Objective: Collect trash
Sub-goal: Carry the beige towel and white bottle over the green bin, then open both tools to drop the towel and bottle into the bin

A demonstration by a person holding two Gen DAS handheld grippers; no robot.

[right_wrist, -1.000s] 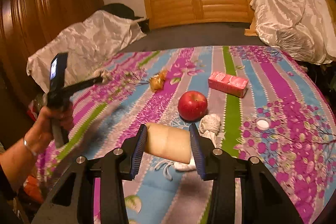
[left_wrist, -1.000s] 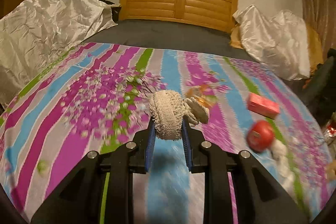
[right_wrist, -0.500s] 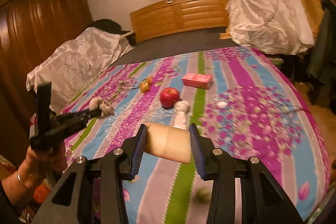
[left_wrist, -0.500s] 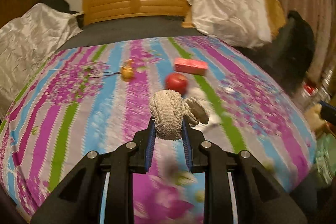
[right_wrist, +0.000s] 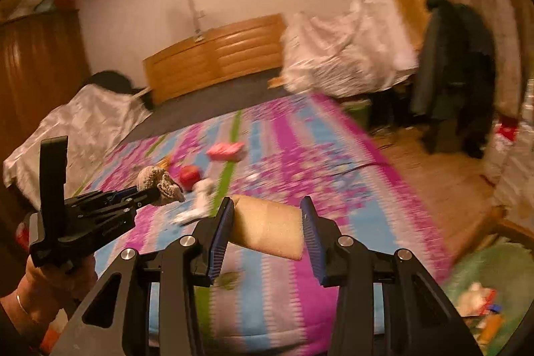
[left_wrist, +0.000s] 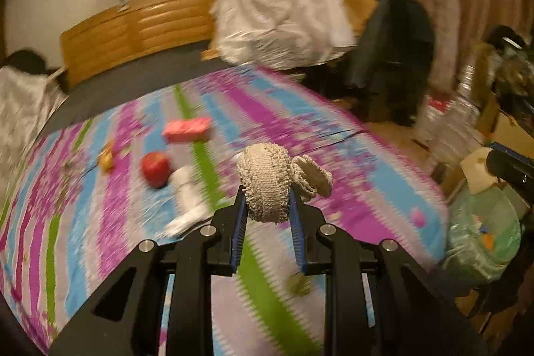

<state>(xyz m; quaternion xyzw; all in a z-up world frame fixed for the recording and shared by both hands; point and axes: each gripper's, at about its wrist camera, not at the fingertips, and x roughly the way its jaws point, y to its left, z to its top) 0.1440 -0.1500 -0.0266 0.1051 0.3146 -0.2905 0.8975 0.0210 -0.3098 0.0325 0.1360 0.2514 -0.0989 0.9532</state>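
My left gripper (left_wrist: 268,216) is clamped on a knitted rag (left_wrist: 267,182), bunched upright between the pads, a loose flap sticking out toward 3 o'clock. My right gripper (right_wrist: 267,232) is clamped on a cardboard tube (right_wrist: 267,229), its long axis lying across the jaws, 9 to 3 o'clock, right end tipped slightly down. Both hang over the striped bedspread (left_wrist: 333,139). At 10 o'clock of the rag lie an apple (left_wrist: 155,168), a pink box (left_wrist: 187,129) and a white scrap (left_wrist: 187,199). A green bag (left_wrist: 484,232) of litter sits at 3 o'clock, off the bed. The view is blurred.
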